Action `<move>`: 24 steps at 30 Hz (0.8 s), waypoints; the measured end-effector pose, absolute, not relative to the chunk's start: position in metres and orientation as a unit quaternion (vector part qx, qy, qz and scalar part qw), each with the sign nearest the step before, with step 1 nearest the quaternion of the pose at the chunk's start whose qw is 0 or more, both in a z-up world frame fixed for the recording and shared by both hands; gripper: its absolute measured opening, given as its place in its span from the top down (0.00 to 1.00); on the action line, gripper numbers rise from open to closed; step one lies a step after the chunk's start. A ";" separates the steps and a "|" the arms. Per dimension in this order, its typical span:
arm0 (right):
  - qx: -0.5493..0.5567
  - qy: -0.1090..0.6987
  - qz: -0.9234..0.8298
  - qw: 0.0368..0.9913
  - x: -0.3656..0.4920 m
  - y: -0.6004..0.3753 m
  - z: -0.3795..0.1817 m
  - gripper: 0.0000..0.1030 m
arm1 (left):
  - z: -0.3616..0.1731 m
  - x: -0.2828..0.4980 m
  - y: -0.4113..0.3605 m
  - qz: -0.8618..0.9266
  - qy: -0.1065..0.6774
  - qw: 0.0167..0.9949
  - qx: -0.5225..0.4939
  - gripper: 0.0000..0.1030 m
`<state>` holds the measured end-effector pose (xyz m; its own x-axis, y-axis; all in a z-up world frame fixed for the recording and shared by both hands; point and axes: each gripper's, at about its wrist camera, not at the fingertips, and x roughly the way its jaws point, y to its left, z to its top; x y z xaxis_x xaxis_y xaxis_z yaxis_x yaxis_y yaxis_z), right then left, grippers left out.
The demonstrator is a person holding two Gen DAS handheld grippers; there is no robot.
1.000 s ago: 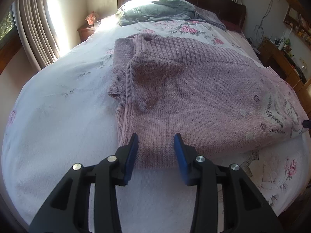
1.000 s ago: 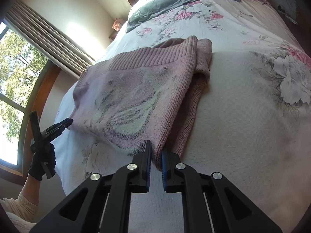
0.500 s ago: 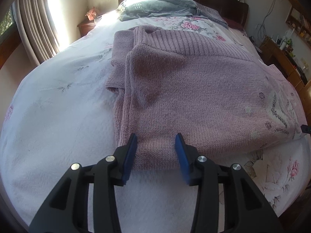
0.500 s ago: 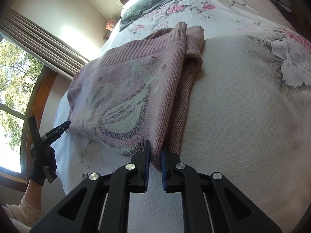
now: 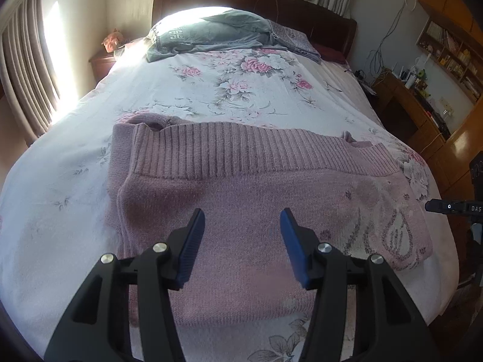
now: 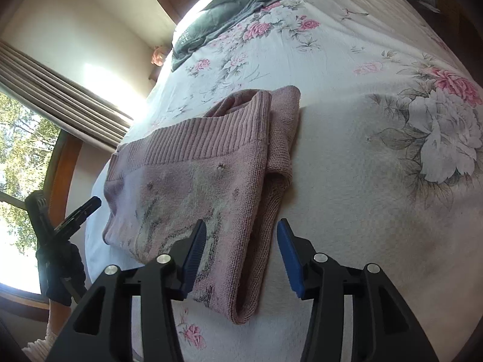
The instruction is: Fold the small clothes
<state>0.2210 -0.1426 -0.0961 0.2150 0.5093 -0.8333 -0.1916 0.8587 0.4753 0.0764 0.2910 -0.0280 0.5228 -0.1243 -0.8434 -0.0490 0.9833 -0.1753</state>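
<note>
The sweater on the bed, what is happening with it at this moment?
A person holding a gripper in each hand is folding a pink sweater on a flowered bed. The sweater lies flat, already folded, with its ribbed hem on top. Both the left gripper and the right gripper have their jaws open above the near edge of the sweater and hold nothing. A grey garment lies near the headboard.

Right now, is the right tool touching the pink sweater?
Cannot tell. In the right wrist view the right tool is open, straddling the pink sweater's folded edge; no gap or contact shows plainly.
</note>
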 end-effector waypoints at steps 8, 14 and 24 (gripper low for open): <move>0.165 0.611 0.224 0.741 0.245 -0.141 -0.131 0.52 | -0.065 0.110 0.284 -0.023 0.522 0.845 -0.112 0.50; 0.188 0.607 0.230 0.737 0.255 -0.140 -0.143 0.52 | -0.086 0.114 0.298 -0.017 0.541 0.832 -0.124 0.49; 0.209 0.601 0.231 0.736 0.266 -0.134 -0.155 0.52 | -0.093 0.118 0.303 -0.029 0.540 0.831 -0.133 0.47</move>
<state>0.2665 -0.1343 -0.1552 0.1707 0.5922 -0.7875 -0.0892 0.8053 0.5862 0.1177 0.3030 -0.0934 0.4153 -0.1926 -0.8890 -0.0951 0.9628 -0.2531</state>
